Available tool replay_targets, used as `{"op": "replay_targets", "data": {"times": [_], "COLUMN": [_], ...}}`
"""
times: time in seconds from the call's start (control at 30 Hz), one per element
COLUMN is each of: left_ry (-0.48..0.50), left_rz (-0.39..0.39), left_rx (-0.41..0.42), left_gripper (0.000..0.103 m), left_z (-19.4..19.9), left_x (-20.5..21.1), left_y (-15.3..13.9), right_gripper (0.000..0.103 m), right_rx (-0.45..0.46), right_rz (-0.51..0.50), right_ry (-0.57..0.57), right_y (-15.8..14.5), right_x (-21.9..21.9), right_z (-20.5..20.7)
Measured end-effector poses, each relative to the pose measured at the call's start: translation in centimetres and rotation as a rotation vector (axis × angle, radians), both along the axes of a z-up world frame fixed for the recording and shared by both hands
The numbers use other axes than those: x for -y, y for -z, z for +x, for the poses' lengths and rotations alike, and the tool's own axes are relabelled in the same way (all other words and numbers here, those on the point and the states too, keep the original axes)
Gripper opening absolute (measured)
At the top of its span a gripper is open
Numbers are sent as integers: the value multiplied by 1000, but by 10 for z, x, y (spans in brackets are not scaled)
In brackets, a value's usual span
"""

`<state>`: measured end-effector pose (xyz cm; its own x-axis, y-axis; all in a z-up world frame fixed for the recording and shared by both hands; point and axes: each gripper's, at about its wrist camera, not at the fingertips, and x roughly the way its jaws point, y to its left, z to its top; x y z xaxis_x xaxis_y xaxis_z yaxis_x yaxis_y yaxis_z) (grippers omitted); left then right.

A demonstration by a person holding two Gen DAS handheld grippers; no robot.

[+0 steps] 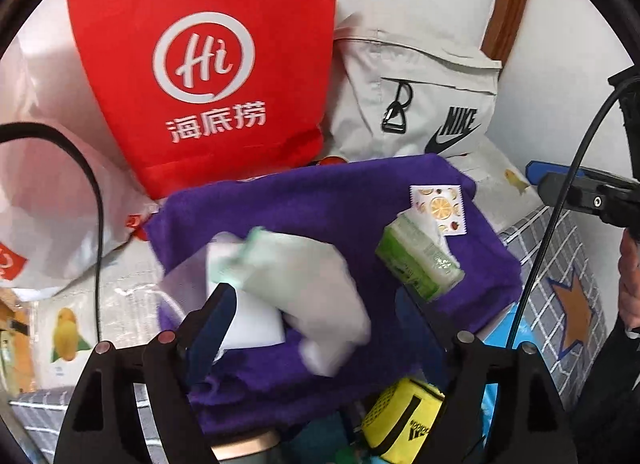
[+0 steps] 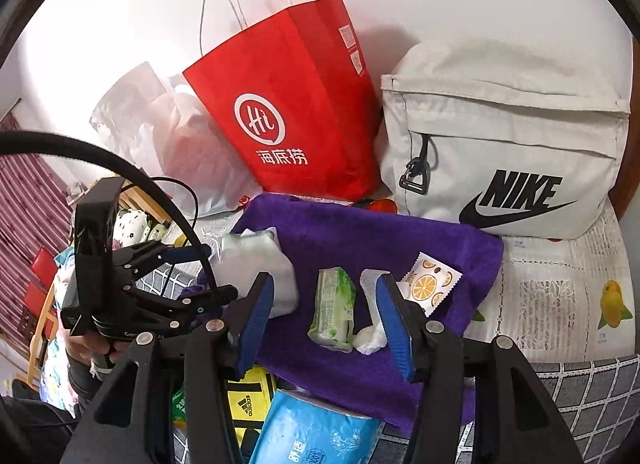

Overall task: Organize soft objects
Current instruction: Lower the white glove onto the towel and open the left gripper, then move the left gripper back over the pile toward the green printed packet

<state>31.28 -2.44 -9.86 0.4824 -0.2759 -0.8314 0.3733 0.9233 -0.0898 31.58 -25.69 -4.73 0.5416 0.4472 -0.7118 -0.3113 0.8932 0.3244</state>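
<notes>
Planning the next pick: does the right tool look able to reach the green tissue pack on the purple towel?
Probably yes. The right tool hangs open with the green tissue pack lying uncovered between its fingers; only a crumpled white tissue lies beside it.

Your left gripper [image 1: 316, 328]: white pack [image 1: 288, 284] between fingers is motion-blurred, print unreadable, grip can't be judged. Yellow pouch [image 1: 400, 420]: part hidden behind right finger. Blue tissue pack [image 2: 316, 432]: cut off by bottom edge. Metal lid [image 1: 244, 446]: mostly out of frame. Green tissue pack [image 2: 332, 310]: label too small to read.
</notes>
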Motion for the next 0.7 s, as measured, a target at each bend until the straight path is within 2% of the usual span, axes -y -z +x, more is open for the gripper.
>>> {"op": "replay_targets", "data": {"times": [0.07, 0.2, 0.47, 0.53, 0.6, 0.7], "left_ry": [-13, -36, -53, -51, -61, -72], "left_rz": [26, 30, -17, 6, 43, 98], "left_rx": [3, 8, 81, 103, 130, 161], "left_gripper": [81, 81, 81, 81, 81, 81], "left_z": [-2, -8, -32, -41, -51, -68], "left_x": [-2, -7, -12, -9, -6, -4], "left_y": [-4, -15, -51, -60, -66, -72], "right_gripper": [53, 53, 53, 60, 72, 73], "right_rx": [-1, 9, 5, 14, 26, 49], "right_rz": [0, 3, -21, -40, -63, -83], "right_ry": [-1, -2, -34, -22, -12, -7], "right_y": [-1, -6, -12, -13, -13, -14], "right_x": [-1, -3, -22, -24, -26, -29], "right_z": [-1, -6, -18, -26, -37, -59]}}
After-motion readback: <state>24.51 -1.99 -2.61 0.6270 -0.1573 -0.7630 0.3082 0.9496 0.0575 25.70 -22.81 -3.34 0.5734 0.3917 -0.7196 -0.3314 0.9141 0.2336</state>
